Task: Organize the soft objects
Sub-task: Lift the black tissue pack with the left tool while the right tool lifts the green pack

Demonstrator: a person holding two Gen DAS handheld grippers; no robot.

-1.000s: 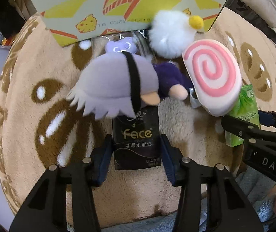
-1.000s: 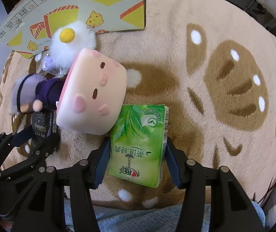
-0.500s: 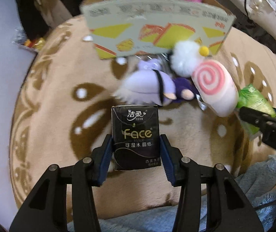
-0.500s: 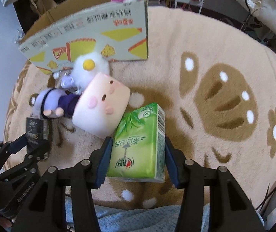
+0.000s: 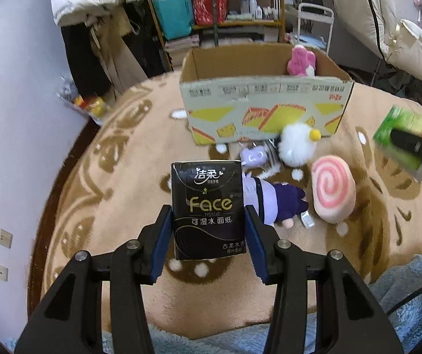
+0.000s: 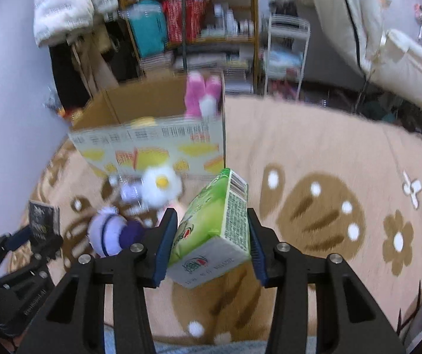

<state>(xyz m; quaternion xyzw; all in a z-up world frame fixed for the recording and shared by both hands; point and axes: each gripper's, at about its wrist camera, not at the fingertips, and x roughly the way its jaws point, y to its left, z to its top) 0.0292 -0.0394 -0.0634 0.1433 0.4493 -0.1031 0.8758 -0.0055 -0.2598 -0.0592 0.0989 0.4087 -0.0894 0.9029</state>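
My left gripper [image 5: 208, 221] is shut on a black "Face" tissue pack [image 5: 208, 188], held upright above the rug. In the right wrist view my right gripper [image 6: 211, 221] has its pads pressing a green tissue pack [image 6: 211, 215]. That pack sits tilted between them, and the jaws are still closing. An open cardboard box [image 5: 264, 103] stands ahead with a pink plush [image 5: 299, 62] inside. On the rug in front of it lie a white fluffy ball [image 5: 296, 147], a lilac charm [image 5: 253, 156], a purple doll [image 5: 273, 200] and a pink swirl plush [image 5: 333, 188].
A beige rug with brown patterns [image 5: 122, 177] covers the floor. A pale wall [image 5: 19, 118] is on the left. Loaded shelves [image 5: 211, 8] and hanging coats stand behind the box. White bedding [image 5: 402, 29] lies at the right, and a grey-blue fabric [image 5: 402, 280] is near the bottom edge.
Both grippers have risen from the rug with their tissue packs and tipped upward. The box's open top and the shelves have come into view. The green pack has tilted in the right jaws.
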